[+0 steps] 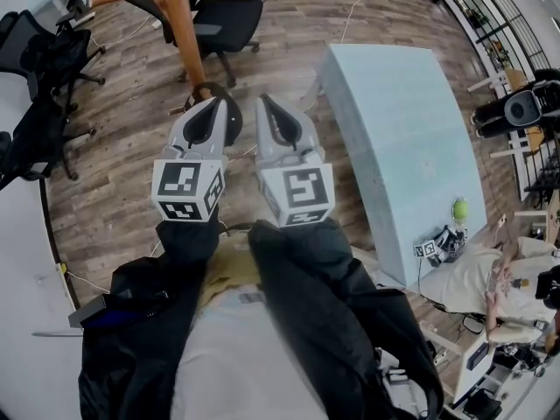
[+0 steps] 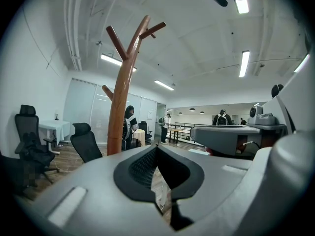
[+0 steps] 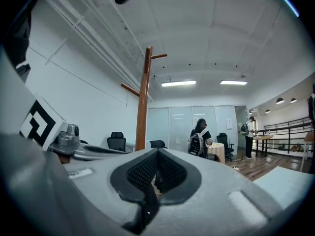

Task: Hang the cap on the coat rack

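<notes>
The wooden coat rack point(image 1: 179, 24) stands on the floor straight ahead of both grippers; its pole and bare pegs show in the left gripper view point(image 2: 120, 107) and in the right gripper view point(image 3: 142, 112). I see no cap on the rack, the floor or the table. My left gripper point(image 1: 213, 101) and right gripper point(image 1: 262, 99) are held side by side, pointing at the rack's base. Both are shut with nothing between the jaws, as the left gripper point(image 2: 156, 147) and right gripper point(image 3: 158, 151) show close up. A dark shape at the top edge of both gripper views is unclear.
A light blue table point(image 1: 402, 147) stands to the right, with a green ball point(image 1: 459, 208) near its corner. Black office chairs point(image 1: 227, 16) stand behind the rack and more chairs point(image 1: 44, 59) at the left. Cables lie on the wooden floor. People point(image 3: 199, 136) stand far off.
</notes>
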A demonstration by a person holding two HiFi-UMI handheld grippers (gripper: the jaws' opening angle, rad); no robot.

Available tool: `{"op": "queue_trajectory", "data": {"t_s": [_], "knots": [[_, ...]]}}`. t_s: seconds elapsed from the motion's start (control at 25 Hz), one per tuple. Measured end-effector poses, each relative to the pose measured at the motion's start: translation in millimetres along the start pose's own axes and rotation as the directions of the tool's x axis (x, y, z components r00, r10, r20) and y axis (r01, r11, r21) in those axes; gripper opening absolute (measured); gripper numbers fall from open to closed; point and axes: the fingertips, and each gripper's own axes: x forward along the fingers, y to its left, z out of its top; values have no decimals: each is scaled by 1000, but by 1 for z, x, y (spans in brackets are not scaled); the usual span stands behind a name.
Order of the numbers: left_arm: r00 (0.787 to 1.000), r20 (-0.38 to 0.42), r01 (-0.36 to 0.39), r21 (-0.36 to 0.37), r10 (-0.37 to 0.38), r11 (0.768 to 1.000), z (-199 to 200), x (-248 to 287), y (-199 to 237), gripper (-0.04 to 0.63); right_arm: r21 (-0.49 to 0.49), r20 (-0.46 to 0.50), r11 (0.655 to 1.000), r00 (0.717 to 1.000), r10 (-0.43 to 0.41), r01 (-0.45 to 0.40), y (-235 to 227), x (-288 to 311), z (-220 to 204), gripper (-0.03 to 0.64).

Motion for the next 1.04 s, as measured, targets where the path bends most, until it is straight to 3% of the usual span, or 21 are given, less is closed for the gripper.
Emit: {"op": "queue_trajectory", "data": {"t_s": [1.04], "knots": [[1000, -12, -11, -7, 11, 1000, -6, -2, 0, -2, 11, -2, 1000, 1000, 3, -3, 2, -1, -5, -3]]}}
